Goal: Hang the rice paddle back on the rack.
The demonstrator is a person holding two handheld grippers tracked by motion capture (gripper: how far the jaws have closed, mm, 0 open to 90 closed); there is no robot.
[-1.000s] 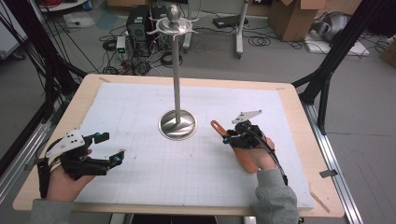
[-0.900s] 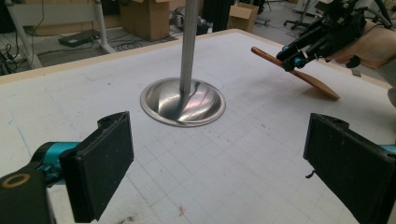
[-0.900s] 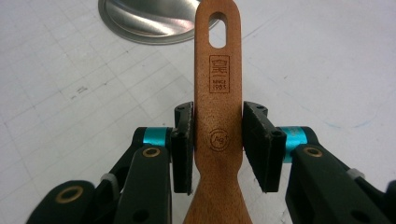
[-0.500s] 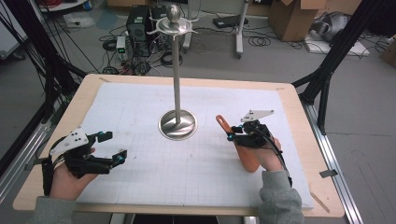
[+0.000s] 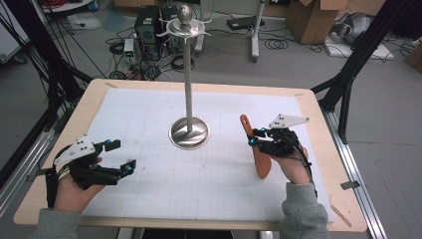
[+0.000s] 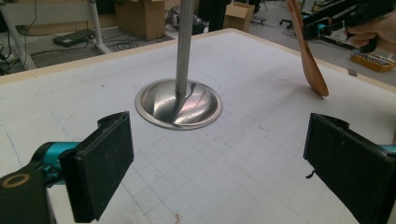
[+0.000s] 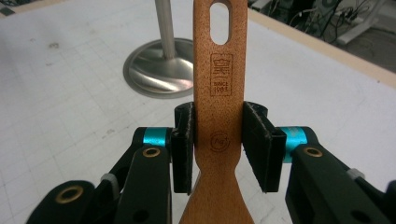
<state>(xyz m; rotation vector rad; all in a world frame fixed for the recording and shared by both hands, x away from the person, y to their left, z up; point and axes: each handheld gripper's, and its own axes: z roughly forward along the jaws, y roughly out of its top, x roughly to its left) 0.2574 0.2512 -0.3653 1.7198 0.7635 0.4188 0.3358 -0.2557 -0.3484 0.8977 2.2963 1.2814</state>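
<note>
High view: right tongs (image 5: pixel 255 142) clamp wooden spatula (image 5: pixel 259 154) handle; left tongs (image 5: pixel 122 155) gape, holding nothing.

The two black jaws of the left gripper (image 6: pixel 219 172) stand wide apart with only the white gridded mat (image 6: pixel 224 177) between them. Beyond them, between the two, stands the metal stand (image 6: pixel 179 102). Above the right jaw, farther off, another gripper (image 6: pixel 345 16) holds a wooden spatula (image 6: pixel 310 65).

grey floor (image 5: pixel 308 64) strewn with cables (image 5: pixel 278 44), cardboard boxes (image 5: pixel 311 20) behind.
</note>
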